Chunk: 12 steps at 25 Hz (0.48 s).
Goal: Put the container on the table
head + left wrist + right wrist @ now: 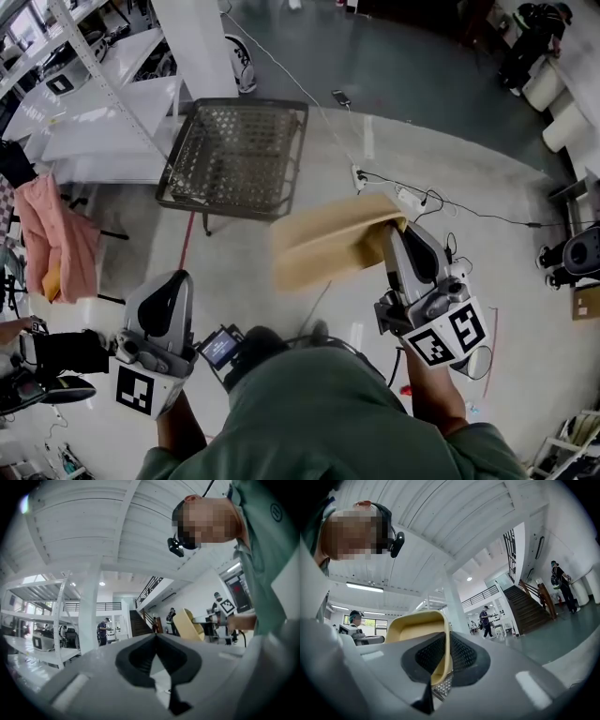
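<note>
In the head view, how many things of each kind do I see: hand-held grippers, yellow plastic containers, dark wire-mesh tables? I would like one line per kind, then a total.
Grey hand-held grippers: 2 (left gripper, right gripper)
Yellow plastic container: 1
Dark wire-mesh table: 1
Total: 4
</note>
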Each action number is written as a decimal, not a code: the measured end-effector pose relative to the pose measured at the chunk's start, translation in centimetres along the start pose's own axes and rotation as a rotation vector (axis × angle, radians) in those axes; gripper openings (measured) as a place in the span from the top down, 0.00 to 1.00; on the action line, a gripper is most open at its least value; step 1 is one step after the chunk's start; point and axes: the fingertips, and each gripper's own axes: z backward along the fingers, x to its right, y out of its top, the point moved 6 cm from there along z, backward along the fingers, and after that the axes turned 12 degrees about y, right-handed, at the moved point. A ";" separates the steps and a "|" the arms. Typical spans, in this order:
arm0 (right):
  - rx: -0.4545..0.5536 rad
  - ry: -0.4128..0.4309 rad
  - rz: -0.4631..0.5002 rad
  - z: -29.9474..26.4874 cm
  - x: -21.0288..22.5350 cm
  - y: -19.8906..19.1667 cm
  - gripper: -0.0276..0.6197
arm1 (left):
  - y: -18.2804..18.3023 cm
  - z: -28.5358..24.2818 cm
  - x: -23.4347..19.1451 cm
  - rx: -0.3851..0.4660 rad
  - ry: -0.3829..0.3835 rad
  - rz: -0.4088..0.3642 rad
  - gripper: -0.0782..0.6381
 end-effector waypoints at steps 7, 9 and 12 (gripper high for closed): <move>-0.007 -0.027 -0.005 -3.9 2.2 -1.0 0.91 | -1.4 -4.0 -3.8 0.003 -0.027 0.008 0.89; -0.001 -0.049 0.001 -5.5 2.2 -1.0 0.91 | -1.7 -5.6 -5.5 0.009 -0.061 0.009 0.89; -0.004 -0.089 0.017 -7.9 2.2 -1.3 0.91 | -2.1 -7.6 -8.7 0.030 -0.098 0.025 0.89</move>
